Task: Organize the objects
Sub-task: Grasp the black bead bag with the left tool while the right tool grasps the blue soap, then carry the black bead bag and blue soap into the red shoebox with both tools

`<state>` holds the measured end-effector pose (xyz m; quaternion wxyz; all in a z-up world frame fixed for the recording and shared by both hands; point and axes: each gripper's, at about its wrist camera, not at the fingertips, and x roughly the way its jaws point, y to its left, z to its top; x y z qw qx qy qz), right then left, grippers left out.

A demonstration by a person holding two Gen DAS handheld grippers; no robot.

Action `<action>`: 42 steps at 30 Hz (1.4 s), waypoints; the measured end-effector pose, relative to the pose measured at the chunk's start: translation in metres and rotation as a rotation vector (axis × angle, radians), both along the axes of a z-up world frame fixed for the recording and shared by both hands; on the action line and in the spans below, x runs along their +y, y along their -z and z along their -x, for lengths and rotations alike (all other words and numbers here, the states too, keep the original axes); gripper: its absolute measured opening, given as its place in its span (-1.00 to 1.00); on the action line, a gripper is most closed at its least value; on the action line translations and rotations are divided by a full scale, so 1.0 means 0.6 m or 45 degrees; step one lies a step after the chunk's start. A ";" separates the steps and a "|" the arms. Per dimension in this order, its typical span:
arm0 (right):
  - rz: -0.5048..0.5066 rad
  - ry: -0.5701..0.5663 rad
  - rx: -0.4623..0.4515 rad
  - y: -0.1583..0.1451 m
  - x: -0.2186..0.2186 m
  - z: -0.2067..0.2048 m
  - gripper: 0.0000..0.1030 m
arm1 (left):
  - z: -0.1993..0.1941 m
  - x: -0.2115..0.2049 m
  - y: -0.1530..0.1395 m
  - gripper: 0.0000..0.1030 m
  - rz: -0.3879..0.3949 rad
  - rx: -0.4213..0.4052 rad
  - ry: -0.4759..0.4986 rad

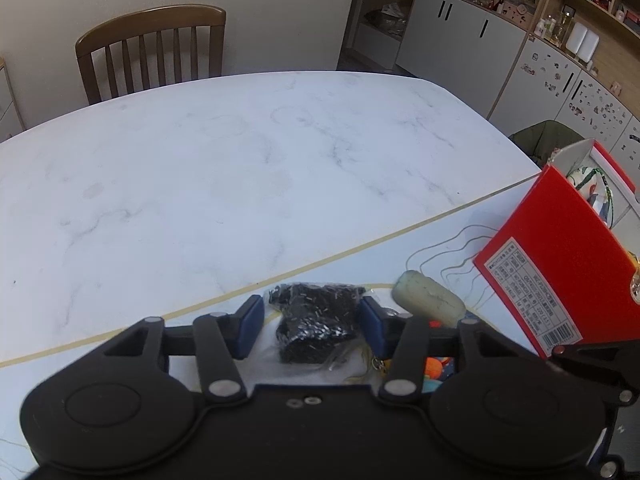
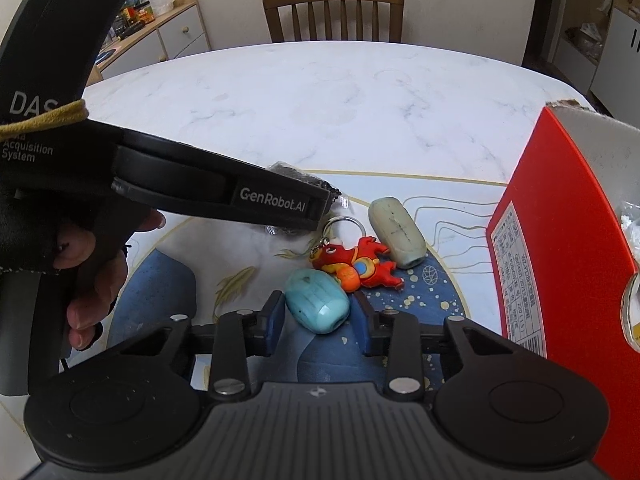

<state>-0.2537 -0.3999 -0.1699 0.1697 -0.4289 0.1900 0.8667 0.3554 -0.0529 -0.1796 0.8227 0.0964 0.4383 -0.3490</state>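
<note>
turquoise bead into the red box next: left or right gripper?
Right. Its open jaws already flank the turquoise bead, with the red box just to its right. The left gripper straddles the black bag, also open.

home dining room | marble table (image 1: 240, 168) | wooden chair (image 1: 152, 52) | cluttered shelves (image 1: 580, 4)

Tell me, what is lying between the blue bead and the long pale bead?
In the right wrist view, a red dragon keychain lies between the blue bead and the pale bead, touching or nearly touching both.
</note>
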 end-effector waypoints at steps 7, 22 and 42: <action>-0.002 0.022 0.004 -0.005 0.000 -0.008 -0.32 | 0.001 0.006 -0.003 -0.23 0.016 0.014 -0.019; 0.020 0.085 0.084 -0.073 -0.006 -0.057 -0.33 | 0.032 0.045 -0.065 -0.26 0.137 0.068 -0.095; -0.009 0.179 0.212 -0.209 0.003 -0.201 -0.33 | 0.151 0.056 -0.190 -0.25 0.272 0.081 -0.058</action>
